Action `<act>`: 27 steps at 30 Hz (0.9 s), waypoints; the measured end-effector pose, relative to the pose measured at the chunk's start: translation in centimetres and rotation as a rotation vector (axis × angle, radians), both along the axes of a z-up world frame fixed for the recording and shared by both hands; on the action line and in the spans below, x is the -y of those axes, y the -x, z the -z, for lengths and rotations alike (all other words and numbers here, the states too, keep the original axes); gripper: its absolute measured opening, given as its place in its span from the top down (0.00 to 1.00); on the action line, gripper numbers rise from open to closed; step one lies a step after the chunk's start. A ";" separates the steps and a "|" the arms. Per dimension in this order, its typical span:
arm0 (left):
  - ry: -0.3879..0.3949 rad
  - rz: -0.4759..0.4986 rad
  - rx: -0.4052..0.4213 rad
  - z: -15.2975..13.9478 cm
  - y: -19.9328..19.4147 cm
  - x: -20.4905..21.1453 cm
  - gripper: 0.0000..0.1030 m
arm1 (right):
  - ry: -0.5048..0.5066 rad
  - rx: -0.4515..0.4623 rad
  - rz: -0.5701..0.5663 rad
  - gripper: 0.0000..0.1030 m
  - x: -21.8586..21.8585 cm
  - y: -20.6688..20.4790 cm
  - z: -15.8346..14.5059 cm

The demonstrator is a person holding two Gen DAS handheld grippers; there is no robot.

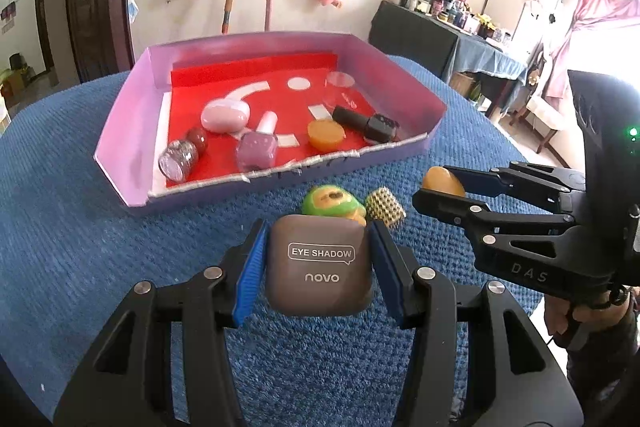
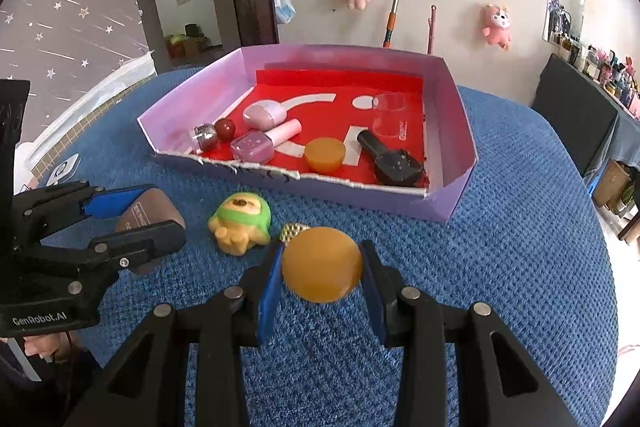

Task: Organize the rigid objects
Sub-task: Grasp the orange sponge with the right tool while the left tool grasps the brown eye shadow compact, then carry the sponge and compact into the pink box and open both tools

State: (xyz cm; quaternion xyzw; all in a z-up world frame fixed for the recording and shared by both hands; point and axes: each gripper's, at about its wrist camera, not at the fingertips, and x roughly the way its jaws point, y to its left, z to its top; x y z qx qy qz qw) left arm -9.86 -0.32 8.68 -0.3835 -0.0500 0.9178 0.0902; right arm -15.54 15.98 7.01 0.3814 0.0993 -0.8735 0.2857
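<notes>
**Both claws loaded, tray half filled**

I see the blue textured cloth (image 1: pixel 80 187) covering most of both views. On it, upper centre of each frame, sits the lilac tray (image 1: pixel 132 99) with a red floor. My left gripper (image 1: pixel 318 269) fills the bottom of the left wrist view, clenched on the brown eye shadow case (image 1: pixel 320 267), blue pads touching both its sides; in the right wrist view that case shows at the left edge. My right gripper (image 2: pixel 322 269) fills the bottom of the right wrist view, grasping the amber disc (image 2: pixel 322 265) between its pads; from the left wrist view the disc shows at centre right.

Inside the tray, left to right in the left wrist view: glitter jar (image 1: pixel 178 159) lying on its side, dark red ball (image 1: pixel 198 138) touching it, pink oval case (image 1: pixel 224 117), pink nail polish bottle (image 1: pixel 258 145) lying down, orange cap (image 1: pixel 326 135), black bottle (image 1: pixel 366 125) lying down, clear cup (image 1: pixel 340 89) upright toward the back.

On the cloth just in front of the tray, centre frame: green and yellow toy figure (image 2: pixel 240 223), with the gold studded piece (image 1: pixel 386 213) just right of it, partly hidden by the disc in the right wrist view.
</notes>
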 end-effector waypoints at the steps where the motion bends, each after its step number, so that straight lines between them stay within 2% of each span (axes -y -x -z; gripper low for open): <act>1: -0.001 -0.001 -0.003 -0.3 0.1 0.1 0.53 | 0.002 -0.002 -0.001 0.61 0.0 0.2 -0.3; 17: -0.042 0.018 -0.024 -4.2 4.5 2.0 0.53 | 0.027 -0.014 -0.025 0.61 1.3 4.5 -4.1; 27: -0.070 0.067 0.039 -4.4 10.3 3.4 0.53 | 0.023 0.000 -0.071 0.61 3.3 9.3 -4.9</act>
